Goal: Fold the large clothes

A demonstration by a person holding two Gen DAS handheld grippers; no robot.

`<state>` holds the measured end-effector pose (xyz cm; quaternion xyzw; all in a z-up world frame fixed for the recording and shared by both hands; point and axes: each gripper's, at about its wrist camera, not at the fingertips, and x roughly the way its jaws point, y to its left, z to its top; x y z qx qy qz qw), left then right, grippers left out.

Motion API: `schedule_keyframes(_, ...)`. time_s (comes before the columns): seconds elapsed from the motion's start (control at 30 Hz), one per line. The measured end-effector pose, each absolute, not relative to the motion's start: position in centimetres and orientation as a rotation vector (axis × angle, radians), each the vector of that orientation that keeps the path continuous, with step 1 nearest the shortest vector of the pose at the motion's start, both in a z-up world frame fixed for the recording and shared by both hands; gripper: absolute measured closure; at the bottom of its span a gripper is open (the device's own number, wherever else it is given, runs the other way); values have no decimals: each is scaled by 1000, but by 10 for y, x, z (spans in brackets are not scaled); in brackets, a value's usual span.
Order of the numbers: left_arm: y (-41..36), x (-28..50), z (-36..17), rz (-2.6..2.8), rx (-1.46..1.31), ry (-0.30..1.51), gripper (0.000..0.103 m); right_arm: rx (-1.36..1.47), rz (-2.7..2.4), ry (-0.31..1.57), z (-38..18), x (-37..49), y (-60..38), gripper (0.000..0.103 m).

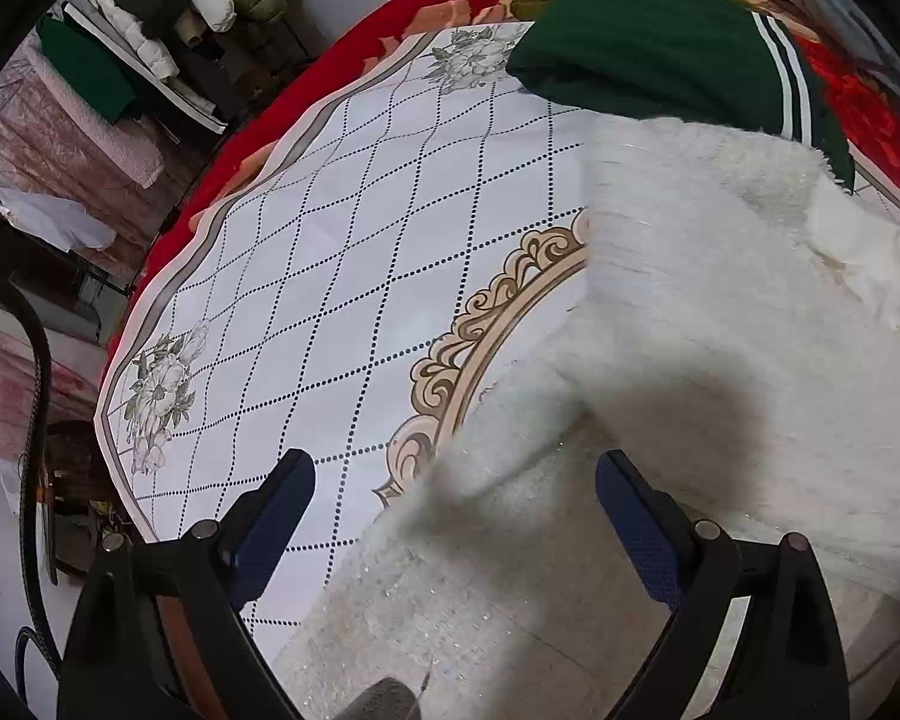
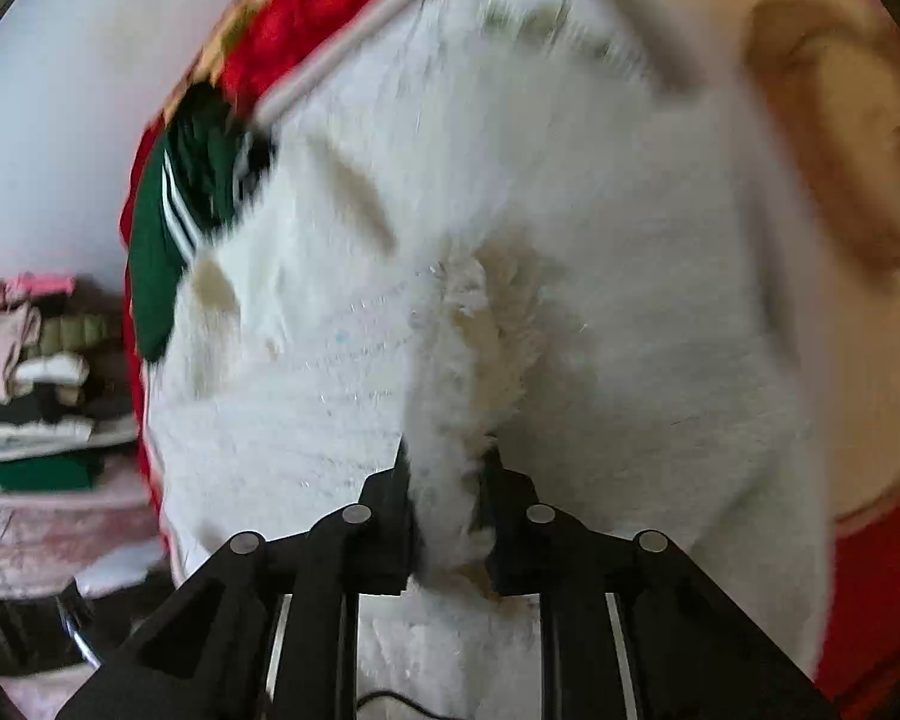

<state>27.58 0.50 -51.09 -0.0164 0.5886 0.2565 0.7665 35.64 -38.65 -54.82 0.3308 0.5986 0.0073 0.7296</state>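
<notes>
The left gripper point(image 1: 456, 480) is built of matte black angular arms, each ending in a finger faced with a dark blue, finely textured pad point(image 1: 273, 531). Round silver-grey pivot pins sit on the black linkages just behind the pads, and a strip of brown shows on the inner side of one arm. The right gripper point(image 2: 447, 468) has the same black frame, with four round grey pins in a row behind the fingers, triangular cut-outs in the outer arms, and pale metal rails below the pins.
</notes>
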Motion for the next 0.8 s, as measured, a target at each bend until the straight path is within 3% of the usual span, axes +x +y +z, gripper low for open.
schedule_keyframes(0.1, 7, 281, -512, 550, -39, 1272, 7, 673, -86, 1278, -535, 354, -404, 86)
schedule_keyframes(0.23, 12, 301, -518, 565, -50, 1257, 7, 690, -120, 1400, -568, 355, -407, 83)
schedule_keyframes(0.43, 25, 335, -534, 574, -73, 1292, 7, 678, -141, 1392, -557, 350, -415, 52)
schedule_keyframes(0.57, 11, 313, -512, 499, -17, 1261, 7, 635, -160, 1360, -534, 325, -433, 45)
schedule_keyframes(0.8, -7, 272, -533, 482, 134, 1344, 7, 439, -184, 1466, -539, 271, -454, 45)
